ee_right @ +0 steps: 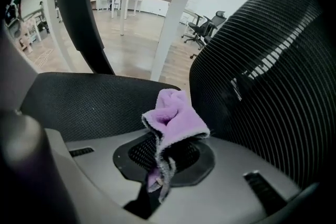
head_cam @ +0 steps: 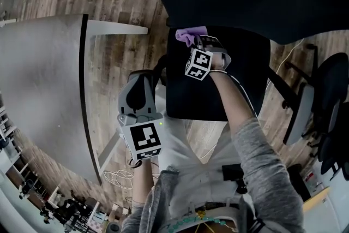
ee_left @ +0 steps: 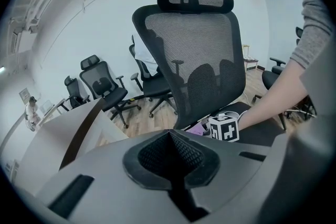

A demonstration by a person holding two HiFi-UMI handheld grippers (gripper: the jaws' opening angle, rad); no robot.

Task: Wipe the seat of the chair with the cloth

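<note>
Seat (ee_right: 89, 102) beneath cloth (ee_right: 176, 118) in right gripper (ee_right: 157, 181)

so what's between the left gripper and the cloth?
Head view: only wood floor and bare black seat between the left gripper and the cloth, which the right gripper holds.

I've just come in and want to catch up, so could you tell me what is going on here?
A person is working on an office chair with a pair of tongs in each hand. The right tongs are shut on a purple cloth, held over the back of the black seat, close to the mesh backrest. The left tongs are shut on nothing and held off the seat, near its front corner.
</note>
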